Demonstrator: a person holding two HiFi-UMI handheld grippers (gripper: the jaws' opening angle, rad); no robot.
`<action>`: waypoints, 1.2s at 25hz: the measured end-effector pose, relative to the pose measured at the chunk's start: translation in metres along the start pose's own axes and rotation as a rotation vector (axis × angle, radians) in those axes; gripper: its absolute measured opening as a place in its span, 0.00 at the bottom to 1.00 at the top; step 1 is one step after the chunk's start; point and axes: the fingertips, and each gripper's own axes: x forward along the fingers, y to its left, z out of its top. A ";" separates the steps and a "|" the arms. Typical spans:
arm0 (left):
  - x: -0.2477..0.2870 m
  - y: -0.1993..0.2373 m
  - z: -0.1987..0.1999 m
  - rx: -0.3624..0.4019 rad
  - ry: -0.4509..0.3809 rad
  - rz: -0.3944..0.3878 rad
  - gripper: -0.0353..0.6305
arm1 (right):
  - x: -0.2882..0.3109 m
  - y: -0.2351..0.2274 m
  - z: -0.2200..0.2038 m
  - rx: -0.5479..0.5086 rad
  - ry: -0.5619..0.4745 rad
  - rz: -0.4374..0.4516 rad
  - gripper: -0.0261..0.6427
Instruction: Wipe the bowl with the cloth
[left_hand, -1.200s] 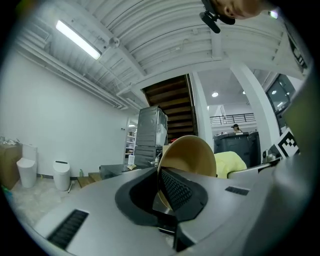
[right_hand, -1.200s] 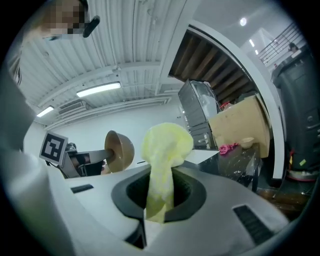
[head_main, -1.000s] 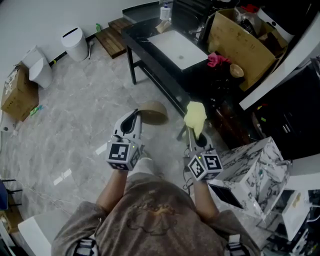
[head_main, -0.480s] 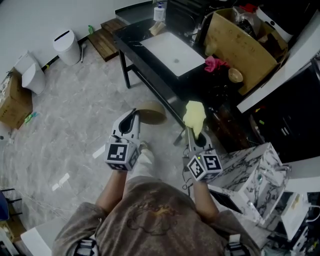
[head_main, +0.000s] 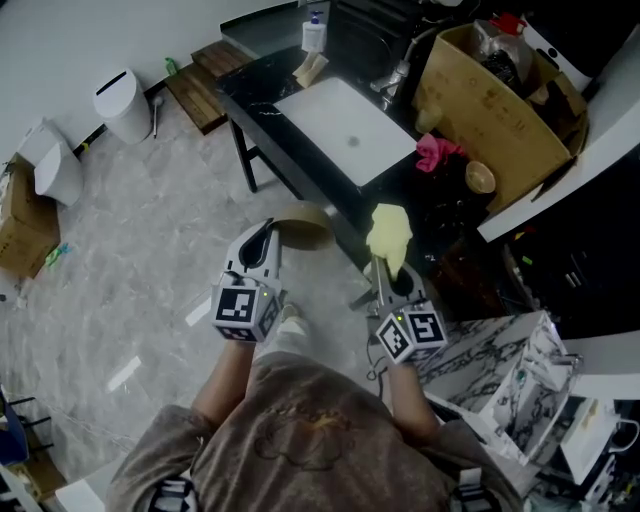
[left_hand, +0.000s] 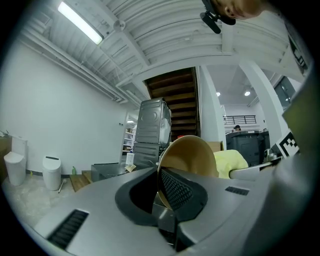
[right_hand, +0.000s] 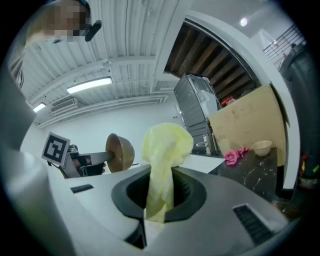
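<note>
**Left to right.** Left gripper: jaws clamped on the rim of the tan bowl, which is held tilted in the air above the floor, just short of the black table. The bowl looks light, rigid and smooth. A hold on one edge is likely to let it swivel under pressure, so the rim is the right place to grip it, but the grip needs to be firm.

Right gripper: jaws closed on the lower end of the yellow cloth, whose free end stands above them in a loose bunch. Being soft and limp, the cloth should mould itself to the bowl's curve, and the low hold leaves a full pad for wiping. Bowl and cloth are near each other but apart — no contact yet.

Far right, on the table: a pink rag and a small pale bowl, beside a cardboard box.
</note>
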 end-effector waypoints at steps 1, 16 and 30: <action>0.010 0.006 0.001 -0.004 0.003 -0.005 0.08 | 0.010 -0.003 0.003 0.001 -0.003 -0.006 0.08; 0.137 0.064 0.018 0.025 0.011 -0.158 0.08 | 0.123 -0.029 0.031 0.006 -0.036 -0.124 0.08; 0.204 0.079 0.012 0.001 0.039 -0.214 0.08 | 0.174 -0.067 0.043 0.008 -0.046 -0.168 0.08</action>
